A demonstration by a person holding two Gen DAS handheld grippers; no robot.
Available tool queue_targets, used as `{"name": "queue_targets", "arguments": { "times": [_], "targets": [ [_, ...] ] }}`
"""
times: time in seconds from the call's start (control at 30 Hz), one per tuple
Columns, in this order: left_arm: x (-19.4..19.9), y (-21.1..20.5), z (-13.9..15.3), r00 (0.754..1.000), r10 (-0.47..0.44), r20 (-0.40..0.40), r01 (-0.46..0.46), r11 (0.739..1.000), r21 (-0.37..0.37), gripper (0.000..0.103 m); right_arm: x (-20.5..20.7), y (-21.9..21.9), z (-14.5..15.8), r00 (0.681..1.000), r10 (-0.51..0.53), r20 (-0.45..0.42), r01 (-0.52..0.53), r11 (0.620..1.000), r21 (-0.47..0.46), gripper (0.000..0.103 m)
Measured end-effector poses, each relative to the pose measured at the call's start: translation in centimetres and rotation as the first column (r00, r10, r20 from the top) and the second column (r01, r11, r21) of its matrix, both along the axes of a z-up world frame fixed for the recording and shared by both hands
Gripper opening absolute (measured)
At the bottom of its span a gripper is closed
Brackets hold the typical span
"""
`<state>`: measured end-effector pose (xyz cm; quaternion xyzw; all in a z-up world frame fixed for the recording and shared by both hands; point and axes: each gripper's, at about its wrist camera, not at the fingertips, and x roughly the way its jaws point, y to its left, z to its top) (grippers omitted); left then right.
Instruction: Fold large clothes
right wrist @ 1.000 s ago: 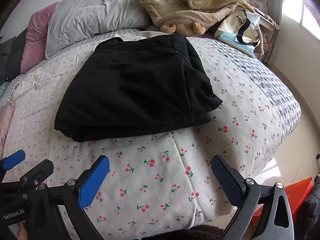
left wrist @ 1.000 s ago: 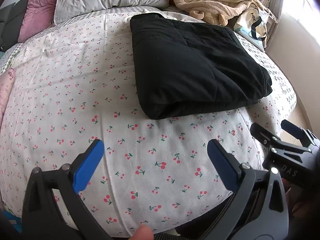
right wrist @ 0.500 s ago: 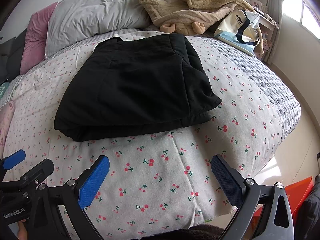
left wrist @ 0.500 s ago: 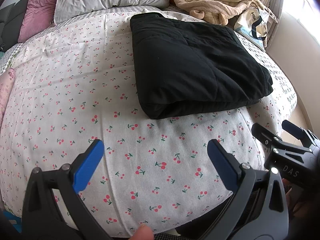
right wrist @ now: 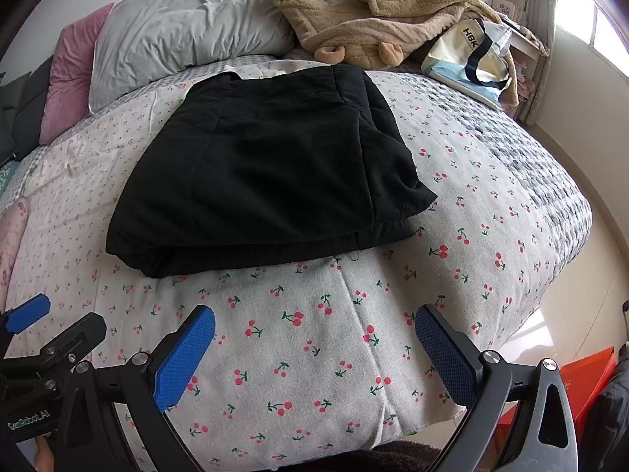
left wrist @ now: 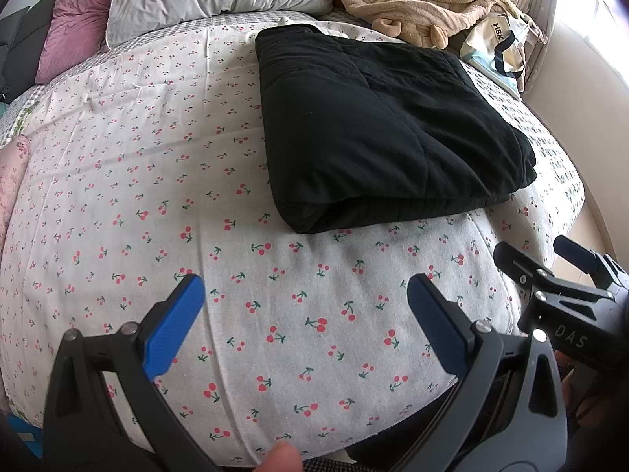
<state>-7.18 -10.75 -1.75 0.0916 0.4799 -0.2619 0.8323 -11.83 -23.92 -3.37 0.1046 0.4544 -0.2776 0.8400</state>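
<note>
The black garment [right wrist: 267, 165] lies folded into a compact rectangle on the bed [right wrist: 511, 212], in front of the grey pillow [right wrist: 188, 31]. Both tools, left tool [left wrist: 302, 306] and right tool [right wrist: 314, 334], hover spread apart and empty, short of the garment's near edge. Folding looks finished; next probably calls for only a tidy or withdrawal.

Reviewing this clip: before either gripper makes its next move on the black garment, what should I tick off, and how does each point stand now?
1. Left gripper open and empty: ok.
2. Right gripper open and empty: ok.
3. Black garment folded into a compact stack on the cherry-print bedspread: ok.
4. Stack edges even: not ok, a lower layer sticks out at the near right corner.
5. Garment apart from the tan robe and tote bag: ok.
6. Folds underneath tidy: cannot tell.
</note>
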Motion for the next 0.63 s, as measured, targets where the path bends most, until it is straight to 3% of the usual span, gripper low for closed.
{"name": "queue_targets", "arguments": {
  "times": [0.63],
  "targets": [
    [0.7,1.3,-0.4,0.999,0.027,-0.021,-0.027,1.0,0.011,0.102,0.2,0.3,-0.2,1.0,0.003,0.001,-0.003,1.0,0.015,0.102]
  ]
}}
